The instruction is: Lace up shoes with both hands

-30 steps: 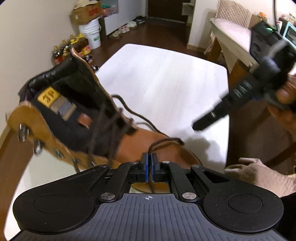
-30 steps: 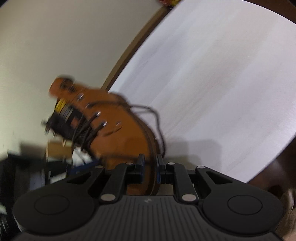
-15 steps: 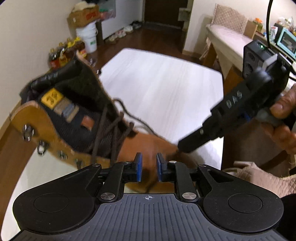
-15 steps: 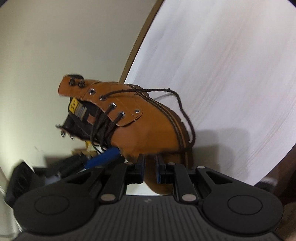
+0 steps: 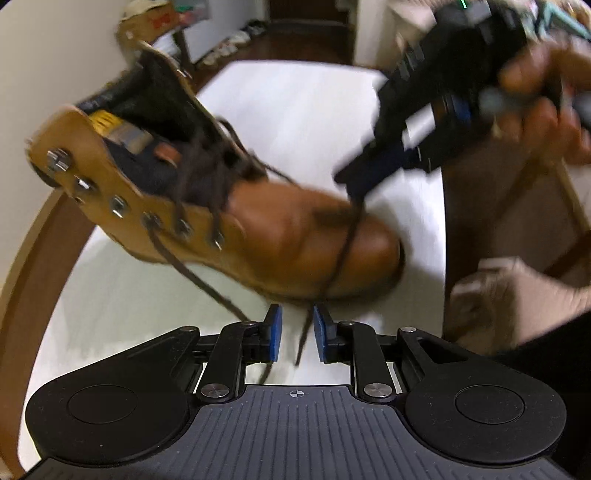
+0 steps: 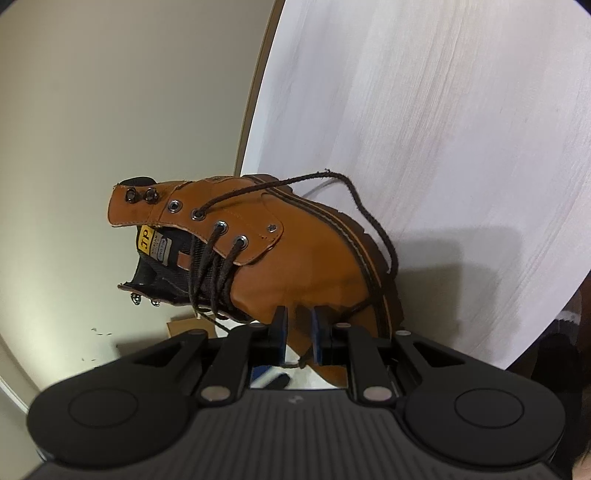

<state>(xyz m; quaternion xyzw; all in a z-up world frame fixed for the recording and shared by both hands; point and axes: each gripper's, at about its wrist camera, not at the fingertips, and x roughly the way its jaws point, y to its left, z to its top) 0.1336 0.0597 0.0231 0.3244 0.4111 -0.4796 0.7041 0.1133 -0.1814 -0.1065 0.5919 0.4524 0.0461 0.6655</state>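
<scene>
A tan leather boot [image 5: 295, 240] with dark brown laces lies on the white table [image 5: 295, 110], toe towards me. One lace [image 5: 343, 251] runs over the toe from the tip of my right gripper [image 5: 347, 181] down into my left gripper [image 5: 297, 332]. The left jaws are opening, and the lace end hangs loose between the blue pads. In the right wrist view my right gripper [image 6: 298, 328] hovers at the boot [image 6: 314, 266] toe. Its jaws are opening, with only leather showing through the gap. A second lace [image 6: 369, 218] loops from an eyelet onto the table [image 6: 443, 129].
A hand [image 5: 535, 85] holds the right gripper at the upper right. Beige quilted fabric [image 5: 517, 295] lies past the table's right edge. The table's rounded wooden rim [image 5: 33, 258] curves along the left. A cardboard box [image 5: 155, 22] and shoes sit on the far floor.
My left jaws, shut on the lace a second ago, have parted and the lace now hangs free between them. The right gripper rolled and came in close over the toe.
</scene>
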